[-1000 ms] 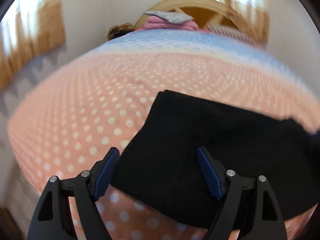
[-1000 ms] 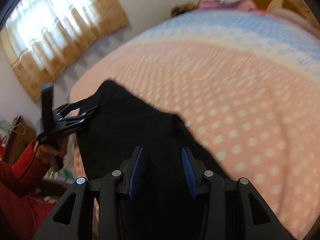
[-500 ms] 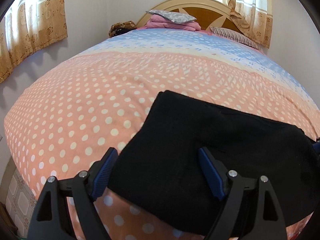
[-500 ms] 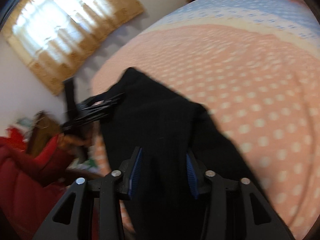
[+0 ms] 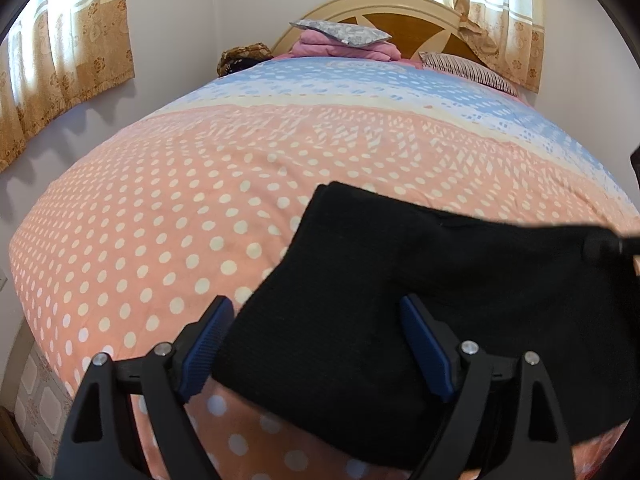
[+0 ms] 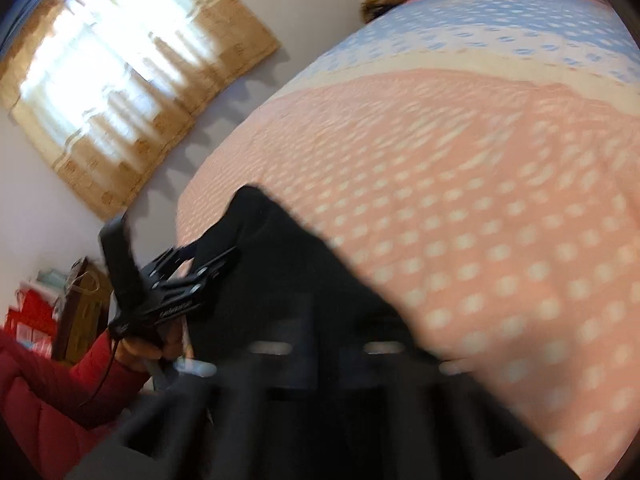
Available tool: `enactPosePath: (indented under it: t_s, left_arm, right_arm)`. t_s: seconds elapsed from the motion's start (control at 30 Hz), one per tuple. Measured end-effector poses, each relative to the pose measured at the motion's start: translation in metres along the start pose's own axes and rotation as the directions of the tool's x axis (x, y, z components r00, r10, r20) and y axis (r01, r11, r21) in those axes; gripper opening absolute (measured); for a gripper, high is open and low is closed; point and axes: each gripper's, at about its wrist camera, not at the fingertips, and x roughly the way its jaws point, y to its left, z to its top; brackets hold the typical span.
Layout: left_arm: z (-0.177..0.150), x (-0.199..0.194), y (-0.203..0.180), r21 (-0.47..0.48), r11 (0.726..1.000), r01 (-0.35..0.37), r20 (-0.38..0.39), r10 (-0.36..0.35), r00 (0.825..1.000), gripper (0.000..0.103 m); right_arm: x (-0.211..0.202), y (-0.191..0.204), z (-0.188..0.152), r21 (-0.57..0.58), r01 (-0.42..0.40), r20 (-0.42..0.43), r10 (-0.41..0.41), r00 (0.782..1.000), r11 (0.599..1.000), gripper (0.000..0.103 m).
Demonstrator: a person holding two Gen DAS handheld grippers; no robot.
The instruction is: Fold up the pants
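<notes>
Black pants (image 5: 400, 292) lie folded on the pink dotted bedspread (image 5: 180, 208) near the bed's front edge. My left gripper (image 5: 316, 344) is open and hovers over the pants' near left part, its blue pads apart. In the right wrist view the pants (image 6: 288, 280) reach toward the bed's left edge. My right gripper (image 6: 326, 354) is heavily blurred over the pants, so its fingers cannot be read. The left gripper also shows there (image 6: 208, 260), at the pants' far corner.
A wooden headboard (image 5: 404, 20) with stacked pink blankets and a grey pillow (image 5: 340, 36) stands at the far end. A striped pillow (image 5: 468, 70) lies at the right. Curtained windows (image 6: 120, 68) are on the walls. A red-sleeved arm (image 6: 60, 380) is at lower left.
My left gripper stays open in about the same place over the pants. My right gripper is moving fast and has gone from clearly visible, partly open pads to a blur.
</notes>
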Motion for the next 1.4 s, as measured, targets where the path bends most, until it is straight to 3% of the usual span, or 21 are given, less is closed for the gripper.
enactPosePath:
  t_s: [0.1,0.23,0.33,0.4,0.43,0.47,0.5,0.53,0.57,0.67,0.73,0.83,0.93,1.03,1.1,1.13,1.2,1.27,1.33,1.37,1.4]
  left_arm:
    - [0.001,0.002,-0.002,0.002,1.000,-0.002,-0.007,0.002,1.000,0.092]
    - [0.001,0.003,-0.004,0.033,0.999,-0.008,0.000,0.008,1.000,0.094]
    - [0.005,0.005,0.003,0.031,0.999,0.019,-0.014,-0.019,1.000,0.098]
    - [0.007,0.007,0.005,0.034,0.999,0.029,-0.019,-0.029,0.999,0.099]
    - [0.008,0.007,0.004,0.046,0.999,0.026,-0.013,-0.026,1.000,0.099]
    - [0.008,0.006,0.003,0.052,0.998,0.022,-0.007,-0.021,1.000,0.099]
    - [0.009,0.005,0.002,0.057,0.998,0.015,-0.003,-0.015,1.000,0.099]
    - [0.010,0.004,0.000,0.066,0.998,0.004,0.002,-0.004,1.000,0.099]
    - [0.010,0.002,-0.002,0.079,0.997,-0.007,0.005,0.007,1.000,0.099]
    - [0.016,-0.008,-0.008,0.125,0.991,-0.053,0.037,0.049,0.998,0.094]
    - [0.023,-0.020,-0.010,0.122,0.991,-0.057,0.075,0.048,0.996,0.093]
    - [0.029,-0.030,-0.014,0.105,0.994,0.003,0.093,-0.012,0.996,0.093]
    - [0.023,-0.024,-0.030,0.154,0.988,0.007,0.065,-0.017,0.998,0.093]
    - [0.008,-0.011,-0.039,0.195,0.981,-0.006,0.006,0.005,1.000,0.093]
    - [0.002,-0.008,-0.035,0.190,0.982,-0.011,0.009,0.010,1.000,0.094]
    - [0.002,-0.008,-0.032,0.177,0.984,-0.005,0.004,0.004,1.000,0.095]
    - [0.004,-0.008,-0.029,0.184,0.983,-0.003,-0.006,0.004,1.000,0.095]
    - [0.002,-0.009,-0.026,0.210,0.978,-0.015,-0.001,0.016,1.000,0.095]
    - [-0.001,-0.010,-0.023,0.227,0.974,-0.018,0.008,0.017,1.000,0.096]
    - [-0.002,-0.011,-0.020,0.223,0.975,-0.016,0.009,0.014,1.000,0.096]
    - [-0.002,-0.011,-0.018,0.219,0.976,-0.011,0.006,0.010,1.000,0.097]
  right_arm:
    - [-0.008,-0.028,0.009,0.089,-0.025,0.039,0.022,0.999,0.996,0.005]
    - [0.010,-0.038,0.014,0.025,0.043,-0.037,-0.042,0.998,0.999,0.005]
    - [-0.003,-0.046,0.019,0.030,-0.039,-0.091,0.041,0.995,0.999,0.006]
    - [-0.026,-0.047,0.015,0.011,0.008,-0.088,-0.007,0.996,1.000,0.014]
    - [-0.041,-0.047,0.011,0.003,0.085,-0.059,-0.085,0.995,0.996,0.016]
    - [-0.060,-0.046,0.005,-0.006,0.247,-0.009,-0.247,0.969,0.969,0.016]
    - [-0.075,-0.044,-0.002,-0.011,0.348,0.032,-0.347,0.937,0.938,0.016]
    - [-0.093,-0.038,-0.011,-0.005,0.434,0.088,-0.432,0.898,0.901,0.016]
    - [-0.103,-0.031,-0.020,0.003,0.447,0.124,-0.444,0.887,0.894,0.016]
    - [-0.115,-0.006,-0.053,0.011,0.348,0.186,-0.344,0.920,0.937,0.016]
    - [-0.107,0.005,-0.071,-0.026,0.350,0.165,-0.341,0.925,0.937,0.016]
    - [-0.090,0.005,-0.085,-0.079,0.506,0.131,-0.494,0.859,0.859,0.016]
    - [-0.098,-0.009,-0.083,-0.037,0.499,0.136,-0.490,0.861,0.866,0.016]
    - [-0.116,-0.018,-0.081,0.002,0.532,0.169,-0.524,0.835,0.847,0.016]
    - [-0.130,-0.020,-0.081,0.036,0.507,0.204,-0.503,0.840,0.861,0.019]
    - [-0.132,-0.020,-0.082,0.042,0.504,0.203,-0.501,0.841,0.863,0.024]
    - [-0.122,-0.022,-0.083,0.027,0.528,0.164,-0.525,0.835,0.849,0.048]
    - [-0.105,-0.022,-0.089,-0.026,0.540,0.128,-0.532,0.837,0.842,0.050]
    - [-0.092,-0.009,-0.096,-0.138,0.615,0.155,-0.597,0.787,0.776,0.049]
    - [-0.090,-0.005,-0.097,-0.161,0.627,0.150,-0.609,0.779,0.762,0.040]
    - [-0.093,-0.006,-0.095,-0.142,0.617,0.143,-0.601,0.786,0.774,0.024]
